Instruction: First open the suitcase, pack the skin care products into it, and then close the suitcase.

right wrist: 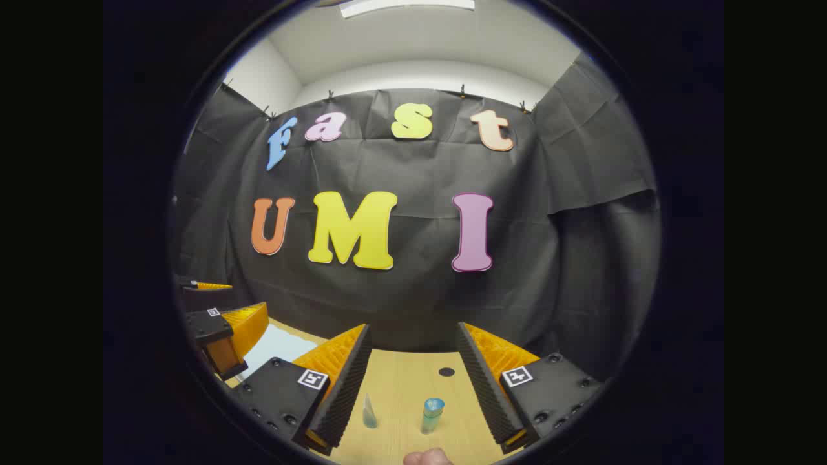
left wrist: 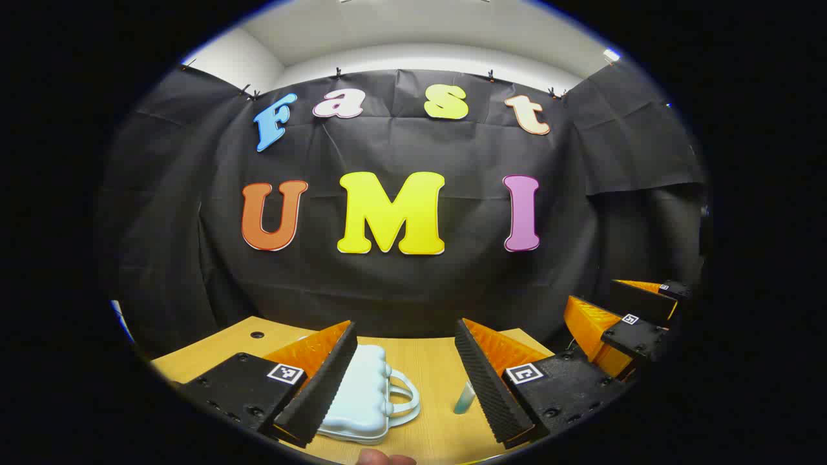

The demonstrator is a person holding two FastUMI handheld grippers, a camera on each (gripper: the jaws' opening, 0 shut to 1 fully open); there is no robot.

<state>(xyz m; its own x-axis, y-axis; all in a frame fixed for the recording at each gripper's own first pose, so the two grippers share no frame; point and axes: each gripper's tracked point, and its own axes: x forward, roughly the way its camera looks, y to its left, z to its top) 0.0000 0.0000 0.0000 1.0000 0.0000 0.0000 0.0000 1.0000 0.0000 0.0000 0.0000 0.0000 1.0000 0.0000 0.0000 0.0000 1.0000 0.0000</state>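
Observation:
In the left gripper view, my left gripper [left wrist: 406, 330] stands open above the wooden table [left wrist: 433, 368]. A small pale blue suitcase [left wrist: 365, 403] lies shut and flat below it, handle towards the right, partly hidden behind one of my fingers [left wrist: 323, 381]. A teal tube [left wrist: 464, 397] lies beside the other finger. The right gripper [left wrist: 636, 316] hovers far right. In the right gripper view, my right gripper [right wrist: 414, 329] is open with nothing held. A small clear tube [right wrist: 369, 411] and a blue-capped bottle [right wrist: 431, 414] sit on the table between its fingers. The suitcase [right wrist: 274, 345] and left gripper [right wrist: 223, 326] appear at left.
The table has a round cable hole [left wrist: 257, 335] near its left back corner and another hole [right wrist: 446, 372] ahead of the right gripper. Black cloth walls close the booth right behind the table. A fingertip [left wrist: 381, 458] shows at the bottom edge.

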